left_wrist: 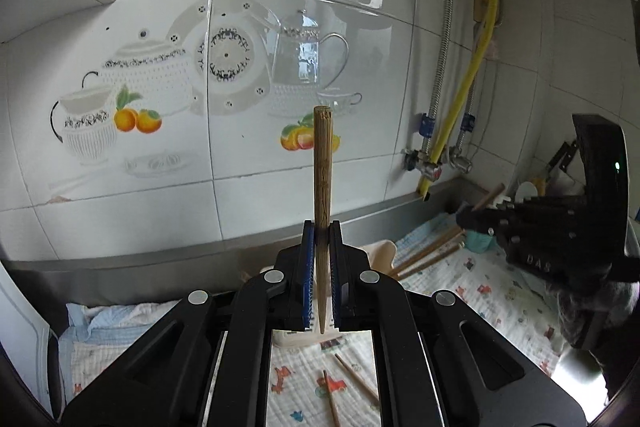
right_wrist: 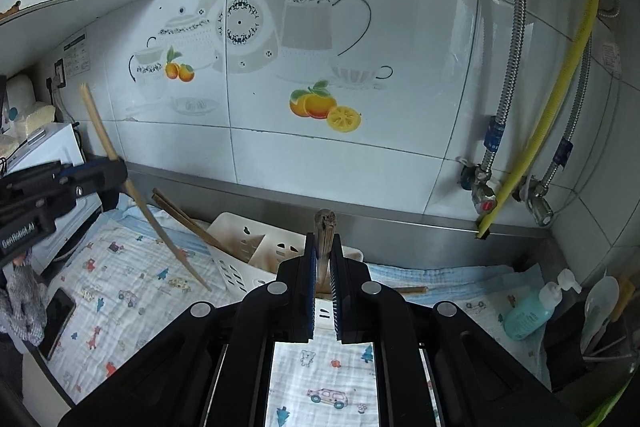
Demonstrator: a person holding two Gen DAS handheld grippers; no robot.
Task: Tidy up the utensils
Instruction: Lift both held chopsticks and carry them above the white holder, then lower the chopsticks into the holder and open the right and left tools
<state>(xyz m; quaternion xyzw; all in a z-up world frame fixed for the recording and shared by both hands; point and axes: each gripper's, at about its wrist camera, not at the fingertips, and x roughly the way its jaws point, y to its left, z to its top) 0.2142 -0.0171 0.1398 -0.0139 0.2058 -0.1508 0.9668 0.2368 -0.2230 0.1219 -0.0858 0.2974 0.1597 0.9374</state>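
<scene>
My left gripper [left_wrist: 322, 239] is shut on a wooden chopstick [left_wrist: 322, 187] that stands upright between its pads, thick end up. From the right wrist view the left gripper [right_wrist: 114, 167] holds that chopstick [right_wrist: 140, 195] slanted above the printed cloth [right_wrist: 120, 287]. My right gripper [right_wrist: 323, 247] is shut on another wooden chopstick [right_wrist: 324, 227], seen end-on, over a white slotted utensil holder [right_wrist: 256, 251] lying by the wall. The right gripper [left_wrist: 476, 217] shows at the right of the left wrist view. Two chopsticks [left_wrist: 344, 387] lie on the cloth below the left gripper.
More chopsticks [right_wrist: 184, 219] lean out of the holder. A phone [right_wrist: 58, 319] lies at the cloth's left edge. A blue soap bottle [right_wrist: 532, 311] and a black caddy [right_wrist: 580, 339] stand at the right. Valves and hoses [right_wrist: 500, 187] run down the tiled wall.
</scene>
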